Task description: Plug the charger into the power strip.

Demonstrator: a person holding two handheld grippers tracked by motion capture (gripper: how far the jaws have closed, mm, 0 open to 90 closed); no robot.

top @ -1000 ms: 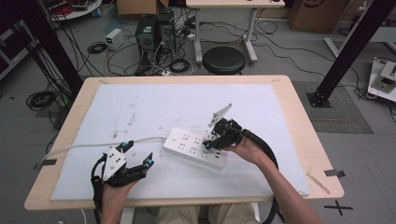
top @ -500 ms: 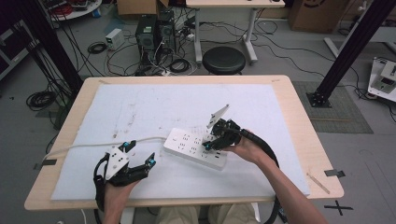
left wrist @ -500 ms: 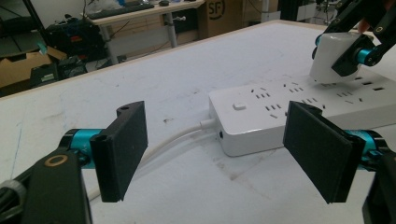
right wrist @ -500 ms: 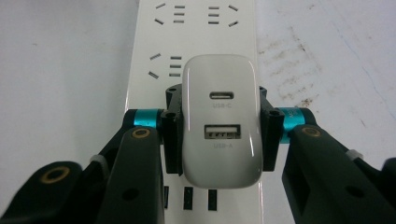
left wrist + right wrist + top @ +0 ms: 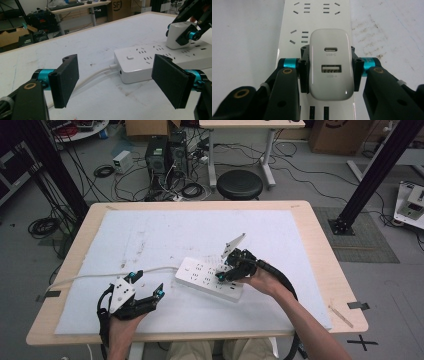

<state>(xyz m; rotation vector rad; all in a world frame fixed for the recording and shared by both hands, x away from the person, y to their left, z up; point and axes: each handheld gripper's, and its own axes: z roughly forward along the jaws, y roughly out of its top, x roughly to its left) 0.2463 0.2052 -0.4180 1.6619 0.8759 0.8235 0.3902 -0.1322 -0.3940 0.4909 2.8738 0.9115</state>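
A white power strip (image 5: 207, 278) lies near the middle of the white mat, its cord (image 5: 100, 276) running off to the left. My right gripper (image 5: 226, 272) is shut on a white USB charger (image 5: 330, 63) (image 5: 178, 35), holding it upright over the strip's sockets (image 5: 298, 37); whether its prongs are seated is hidden. The charger's USB-C and USB-A ports face the right gripper view. My left gripper (image 5: 146, 284) rests open on the mat to the left of the strip (image 5: 160, 58), its pads (image 5: 66, 80) wide apart with nothing between them.
The white mat (image 5: 165, 235) covers most of the wooden table (image 5: 325, 270). Beyond the far edge are a black stool (image 5: 240, 184), computer towers and tangled cables (image 5: 165, 165) on the floor. A black frame post (image 5: 372, 175) stands at the right.
The right gripper with the charger has shifted slightly over the power strip. The left gripper has stayed in place, open.
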